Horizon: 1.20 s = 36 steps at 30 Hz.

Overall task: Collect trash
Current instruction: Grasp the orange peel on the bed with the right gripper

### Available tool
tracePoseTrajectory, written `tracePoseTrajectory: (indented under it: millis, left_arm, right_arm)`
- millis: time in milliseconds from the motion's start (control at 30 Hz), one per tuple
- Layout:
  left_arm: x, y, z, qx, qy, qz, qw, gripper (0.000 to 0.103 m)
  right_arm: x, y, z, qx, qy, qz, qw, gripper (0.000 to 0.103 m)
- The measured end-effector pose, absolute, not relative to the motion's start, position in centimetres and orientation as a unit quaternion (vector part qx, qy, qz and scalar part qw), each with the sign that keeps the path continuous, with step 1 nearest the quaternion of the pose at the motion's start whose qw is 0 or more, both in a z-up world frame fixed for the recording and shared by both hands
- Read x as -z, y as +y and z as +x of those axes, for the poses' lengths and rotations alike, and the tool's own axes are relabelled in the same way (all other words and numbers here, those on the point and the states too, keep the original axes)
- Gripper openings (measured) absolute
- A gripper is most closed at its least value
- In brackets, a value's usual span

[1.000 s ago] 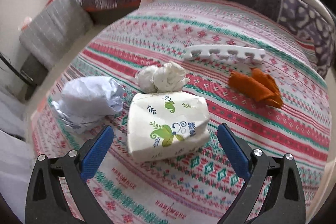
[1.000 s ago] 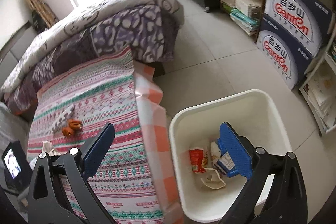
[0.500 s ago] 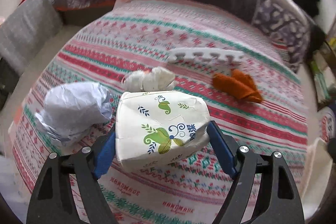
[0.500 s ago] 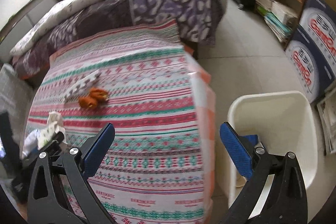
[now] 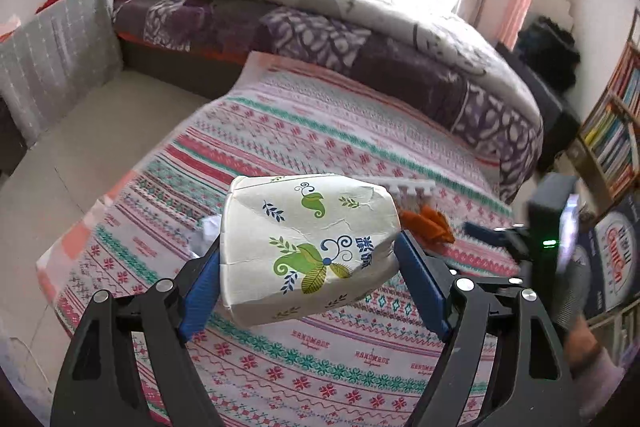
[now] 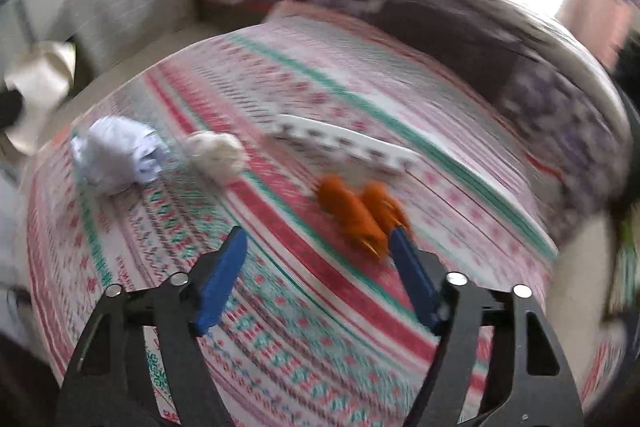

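My left gripper (image 5: 308, 263) is shut on a crushed white paper carton with green leaf print (image 5: 308, 247) and holds it lifted above the patterned cloth (image 5: 320, 131). My right gripper (image 6: 316, 255) is open and empty, low over the cloth (image 6: 280, 307). Orange peel (image 6: 356, 215) lies just ahead of its right finger. A crumpled white paper ball (image 6: 116, 159) and a wadded tissue (image 6: 218, 155) lie at the left. The peel also shows in the left wrist view (image 5: 426, 225), behind the carton. The right wrist view is motion-blurred.
A white toothed foam strip (image 6: 344, 145) lies behind the peel. A bed with a purple quilt (image 5: 320, 27) runs along the far side. A grey cushion (image 5: 52, 55) stands at the left, bookshelves (image 5: 616, 131) at the right. The other gripper's body (image 5: 548, 227) shows at right.
My left gripper closed on the carton and lifted it off the cloth. My right gripper swung from above the white bin to over the cloth near the orange peel.
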<state>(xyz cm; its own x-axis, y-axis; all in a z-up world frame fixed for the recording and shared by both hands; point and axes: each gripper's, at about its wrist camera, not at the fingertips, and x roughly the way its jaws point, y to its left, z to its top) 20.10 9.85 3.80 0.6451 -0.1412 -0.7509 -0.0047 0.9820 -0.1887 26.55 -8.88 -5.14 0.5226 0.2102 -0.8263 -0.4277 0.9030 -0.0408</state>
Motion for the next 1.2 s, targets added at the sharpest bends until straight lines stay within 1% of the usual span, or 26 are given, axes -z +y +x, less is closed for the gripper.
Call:
tracePoseTrajectory:
  millis: [100,167,233,433,633,700,733,767,967,1200]
  left_arm:
    - [-4.1,10.9,20.3,0.037,0.420,-0.101,0.901,0.079]
    - [-4.0,11.4,20.5,0.037,0.423,-0.109,0.899,0.079]
    - [-3.7,11.9,20.7,0.033,0.428,-0.113,0.896,0.079]
    - [-3.2,12.4,20.9,0.029,0.435,-0.111,0.893,0.079]
    - [-2.6,12.4,21.2,0.027,0.442,-0.109,0.890,0.079]
    - [-2.6,12.3,21.2,0.028,0.444,-0.109,0.889,0.079]
    - [-2.6,12.3,21.3,0.028,0.443,-0.107,0.890,0.079]
    - [-2.6,12.3,21.2,0.027,0.442,-0.106,0.890,0.079]
    - [-2.9,12.4,21.1,0.024,0.434,-0.109,0.894,0.079]
    - [-4.5,12.1,20.5,0.027,0.407,-0.119,0.905,0.079]
  right_arm:
    - [5.6,-7.9,28.0,-0.208,0.451,-0.148,0.856,0.062]
    - [6.1,-7.6,29.1,-0.224,0.460,-0.152,0.846,0.056]
    - [6.8,-7.6,29.9,-0.235,0.468,-0.162,0.836,0.054]
    - [8.7,-7.9,31.3,-0.231,0.475,-0.184,0.829,0.052]
    - [10.0,-9.5,31.6,-0.219,0.484,-0.165,0.831,0.050]
    - [10.1,-10.0,31.6,-0.212,0.488,-0.140,0.835,0.033]
    - [10.1,-10.2,31.6,-0.204,0.487,-0.132,0.839,0.019]
    - [10.0,-10.4,31.6,-0.200,0.489,-0.122,0.840,0.017]
    - [8.9,-10.7,30.4,-0.167,0.486,-0.084,0.854,0.014]
    - [3.8,-9.7,27.4,-0.140,0.443,-0.060,0.884,0.014]
